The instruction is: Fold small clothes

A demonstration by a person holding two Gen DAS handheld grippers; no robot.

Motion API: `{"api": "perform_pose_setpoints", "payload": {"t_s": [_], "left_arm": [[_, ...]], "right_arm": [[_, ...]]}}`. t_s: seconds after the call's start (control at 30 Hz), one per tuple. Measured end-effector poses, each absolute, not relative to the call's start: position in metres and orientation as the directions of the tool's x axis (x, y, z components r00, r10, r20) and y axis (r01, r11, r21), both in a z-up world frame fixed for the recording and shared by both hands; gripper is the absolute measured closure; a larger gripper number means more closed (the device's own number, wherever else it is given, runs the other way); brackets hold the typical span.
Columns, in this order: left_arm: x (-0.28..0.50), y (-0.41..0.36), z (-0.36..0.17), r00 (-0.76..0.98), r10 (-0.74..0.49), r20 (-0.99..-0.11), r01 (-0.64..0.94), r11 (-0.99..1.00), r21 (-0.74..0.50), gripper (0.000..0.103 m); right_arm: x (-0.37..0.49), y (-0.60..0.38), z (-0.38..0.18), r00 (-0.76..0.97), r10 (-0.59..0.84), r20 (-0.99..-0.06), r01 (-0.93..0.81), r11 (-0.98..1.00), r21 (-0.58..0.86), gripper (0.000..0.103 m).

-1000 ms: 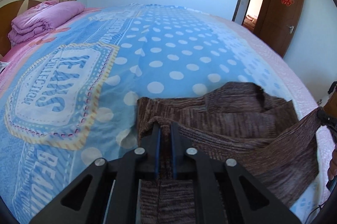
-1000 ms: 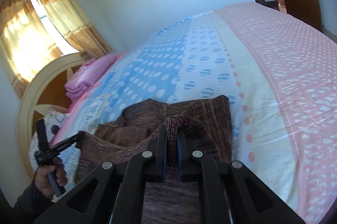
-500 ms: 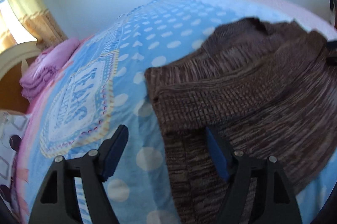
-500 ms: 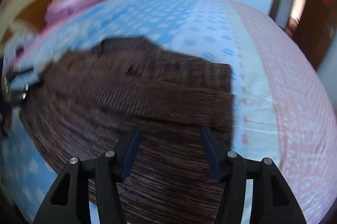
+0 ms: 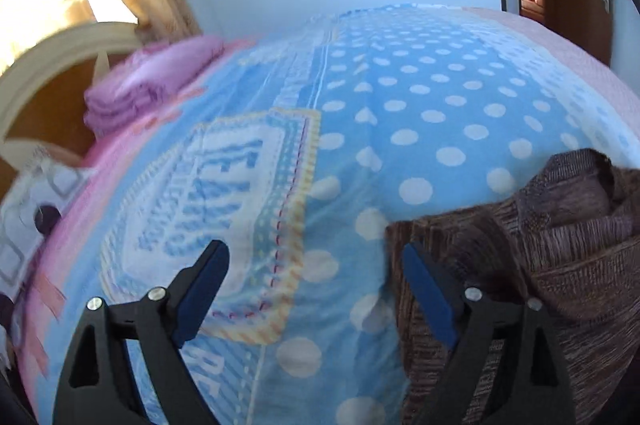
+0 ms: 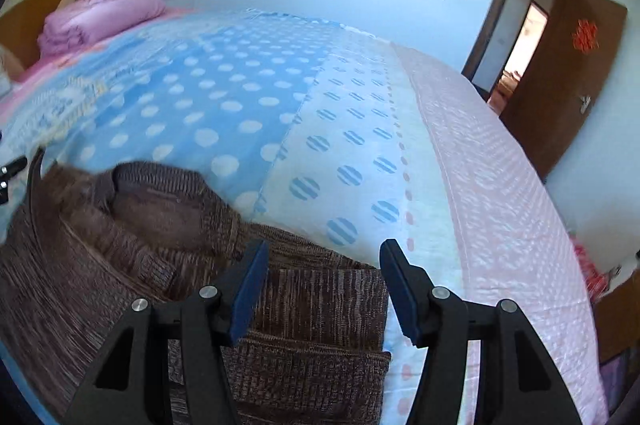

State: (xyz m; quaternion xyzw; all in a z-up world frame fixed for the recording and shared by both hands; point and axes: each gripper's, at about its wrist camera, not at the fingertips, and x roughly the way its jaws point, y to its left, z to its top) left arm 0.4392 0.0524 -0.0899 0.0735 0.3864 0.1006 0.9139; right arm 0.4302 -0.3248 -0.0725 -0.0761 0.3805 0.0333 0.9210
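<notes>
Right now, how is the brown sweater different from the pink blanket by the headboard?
The brown sweater lies spread and rumpled near the grippers; the pink blanket sits folded in a neat stack at the far end. The sweater is dark, streaky knit; the blanket is plain light pink. Both rest on the bed.

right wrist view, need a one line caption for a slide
Open right gripper above a brown knit sweater lying on a blue polka-dot bedspread.
</notes>
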Motion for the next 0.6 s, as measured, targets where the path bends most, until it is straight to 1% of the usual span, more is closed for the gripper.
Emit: {"api": "perform_pose_setpoints", "payload": {"t_s": [0.07, 0.1, 0.17, 0.23, 0.3, 0.33, 0.37, 0.47, 0.6], "left_arm": [[0.426, 0.058, -0.094, 0.693, 0.239, -0.681, -0.133, 0.970, 0.204, 0.011], [0.420, 0.057, -0.097, 0.695, 0.237, -0.679, -0.119, 0.969, 0.215, 0.010], [0.407, 0.048, -0.105, 0.698, 0.233, -0.677, -0.089, 0.967, 0.241, 0.010], [0.397, 0.039, -0.108, 0.710, 0.209, -0.672, -0.053, 0.968, 0.245, 0.010], [0.390, 0.026, -0.111, 0.727, 0.213, -0.653, -0.029, 0.959, 0.281, 0.003], [0.390, 0.017, -0.113, 0.728, 0.214, -0.652, -0.005, 0.952, 0.306, 0.003], [0.390, 0.012, -0.115, 0.729, 0.221, -0.648, 0.003, 0.946, 0.326, 0.003], [0.395, 0.004, -0.124, 0.722, 0.239, -0.649, 0.011, 0.934, 0.356, 0.003], [0.400, 0.010, -0.126, 0.708, 0.243, -0.663, -0.019, 0.945, 0.326, 0.001]], "right_arm": [[0.414, -0.318, -0.079, 0.662, 0.122, -0.739, -0.213, 0.977, -0.029, 0.044], [0.405, -0.310, -0.083, 0.639, 0.161, -0.752, -0.270, 0.963, -0.024, 0.044], [0.382, -0.291, -0.099, 0.598, 0.177, -0.782, -0.380, 0.922, -0.082, 0.044], [0.367, -0.279, -0.116, 0.577, 0.139, -0.805, -0.435, 0.886, -0.159, 0.044], [0.362, -0.272, -0.130, 0.609, 0.037, -0.792, -0.430, 0.854, -0.291, 0.043], [0.362, -0.271, -0.133, 0.626, 0.017, -0.780, -0.430, 0.842, -0.327, 0.041], [0.365, -0.271, -0.131, 0.640, 0.008, -0.768, -0.422, 0.840, -0.342, 0.036], [0.384, -0.274, -0.115, 0.667, -0.049, -0.743, -0.365, 0.848, -0.384, 0.036], [0.419, -0.280, -0.089, 0.711, -0.111, -0.694, -0.263, 0.874, -0.409, 0.036]]}}
